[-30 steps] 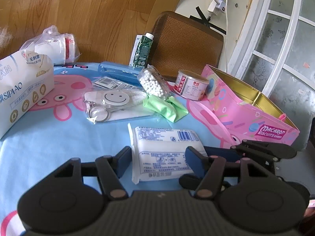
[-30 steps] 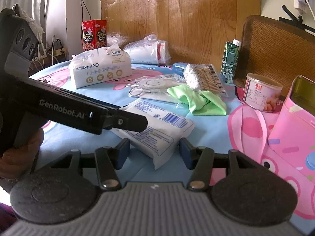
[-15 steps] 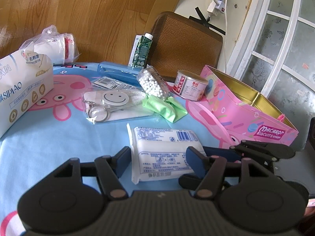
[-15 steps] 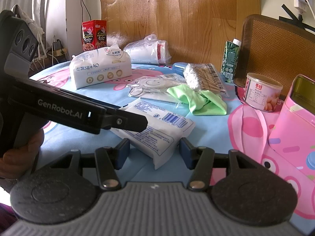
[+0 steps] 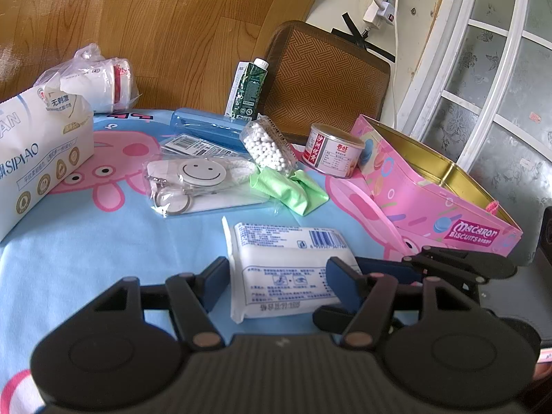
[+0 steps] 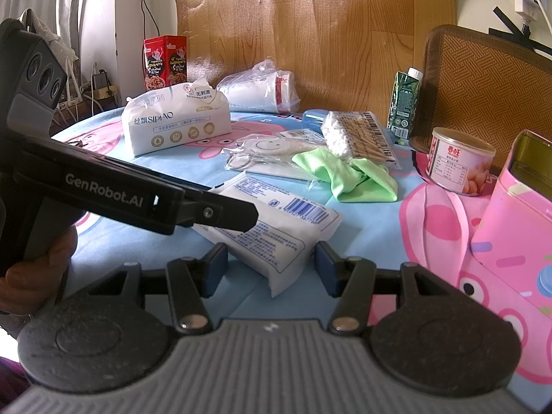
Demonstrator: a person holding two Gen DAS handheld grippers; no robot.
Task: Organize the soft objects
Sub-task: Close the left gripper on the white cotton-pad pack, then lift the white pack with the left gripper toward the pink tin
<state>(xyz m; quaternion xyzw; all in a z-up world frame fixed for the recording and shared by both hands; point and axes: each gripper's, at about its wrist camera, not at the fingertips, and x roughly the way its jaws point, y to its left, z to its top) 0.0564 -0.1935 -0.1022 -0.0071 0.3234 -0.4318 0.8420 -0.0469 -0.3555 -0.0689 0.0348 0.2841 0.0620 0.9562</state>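
We see a smooth printed cloth covering the tabletop (image 5: 86, 241), blue and pink, matt with soft creases. The white pack (image 5: 286, 269) at lower centre wears a slightly glossy plastic film, lightly wrinkled. The green cloth (image 5: 293, 189) looks soft, matt and crumpled. Above it, the cotton swab bag (image 5: 269, 148) and the smiley keyring bag (image 5: 200, 183) are clear, shiny plastic. The pink tin (image 5: 431, 200) at right has a glossy printed outside and a golden metal inside. The can (image 5: 333, 150) has a bright metal lid and paper label. The fingers (image 5: 214, 283) are matt blue pads on black plastic. Behind, the wall (image 5: 155, 17) is varnished wood.
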